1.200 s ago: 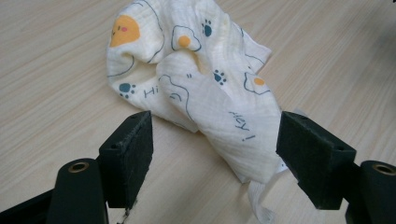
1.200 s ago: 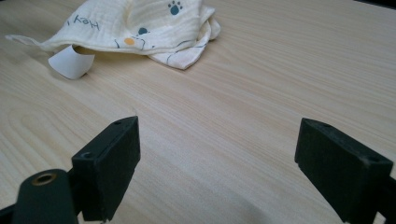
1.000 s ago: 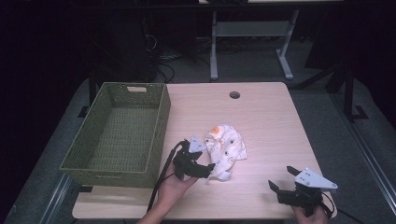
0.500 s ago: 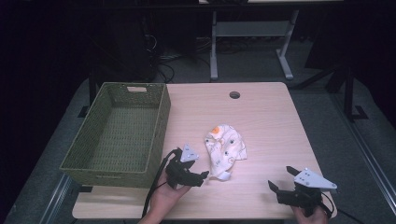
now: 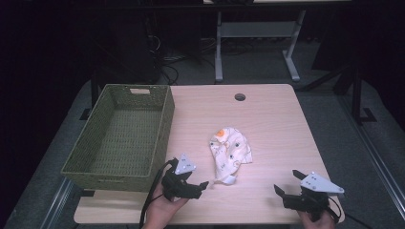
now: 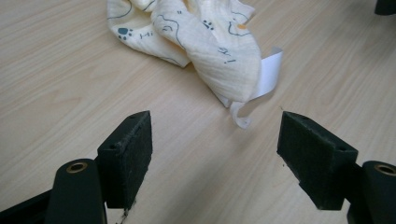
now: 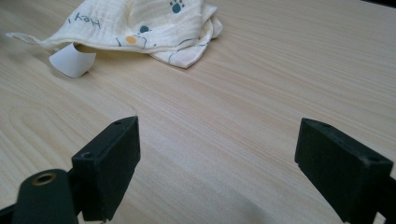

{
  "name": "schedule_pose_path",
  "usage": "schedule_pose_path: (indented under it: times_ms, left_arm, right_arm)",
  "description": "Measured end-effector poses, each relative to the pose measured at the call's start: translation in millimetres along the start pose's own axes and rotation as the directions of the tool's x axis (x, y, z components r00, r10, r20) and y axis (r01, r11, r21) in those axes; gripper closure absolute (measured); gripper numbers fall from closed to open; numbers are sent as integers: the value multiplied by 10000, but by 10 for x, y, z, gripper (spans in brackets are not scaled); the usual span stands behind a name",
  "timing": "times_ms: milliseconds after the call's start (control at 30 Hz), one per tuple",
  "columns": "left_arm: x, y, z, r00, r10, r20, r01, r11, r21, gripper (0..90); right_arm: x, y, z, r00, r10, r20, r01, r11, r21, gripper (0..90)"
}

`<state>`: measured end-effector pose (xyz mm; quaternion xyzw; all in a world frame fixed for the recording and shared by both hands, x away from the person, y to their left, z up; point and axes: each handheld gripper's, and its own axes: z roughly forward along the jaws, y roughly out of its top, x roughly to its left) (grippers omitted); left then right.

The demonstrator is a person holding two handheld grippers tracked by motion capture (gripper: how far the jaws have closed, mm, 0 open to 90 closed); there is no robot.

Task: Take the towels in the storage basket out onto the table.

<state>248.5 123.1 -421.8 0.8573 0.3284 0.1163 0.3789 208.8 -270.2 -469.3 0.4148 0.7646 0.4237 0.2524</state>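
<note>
The left gripper [image 6: 215,154] has its jaws spread wide and empty, low over the surface [image 6: 70,84], with the near tip of the cloth [image 6: 205,42] just ahead of the gap and its white tag [image 6: 261,79] curling out beside that tip. The right gripper [image 7: 217,168] is likewise wide open with nothing between its jaws, well apart from the cloth, which lies crumpled off to its far left. In the high view the cloth [image 5: 230,151] sits mid-surface, the left gripper [image 5: 198,185] near its lower edge, the right gripper [image 5: 286,193] at the front right corner, and the basket [image 5: 165,119] stands empty at the left. The likely trouble, as I judge it: closing on the tip could catch only the tag or a single thin layer, so the cloth would slip out on lifting, or trail and snag the basket rim. Pressing too low could scrape the pads on the surface.
</note>
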Motion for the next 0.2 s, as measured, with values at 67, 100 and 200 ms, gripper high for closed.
schedule_pose_path:
  times_ms: [67, 100, 200]
  left_arm:
    - [1, -28, -18, 9999, -125, -19, 124, 9998, -123, 260]
    - [5, -41, -21, 9998, -175, 41, 175, 9997, -165, 259]
    - [-14, -62, -23, 9998, -193, -45, 193, 9997, -171, 259]
  right_arm:
    - [2, 3, 5, 10000, -8, -16, 8, 10000, -21, 137]
    - [5, 3, 7, 10000, -8, -18, 8, 10000, -31, 137]
    - [17, 2, 14, 10000, -8, -64, 8, 10000, -10, 137]
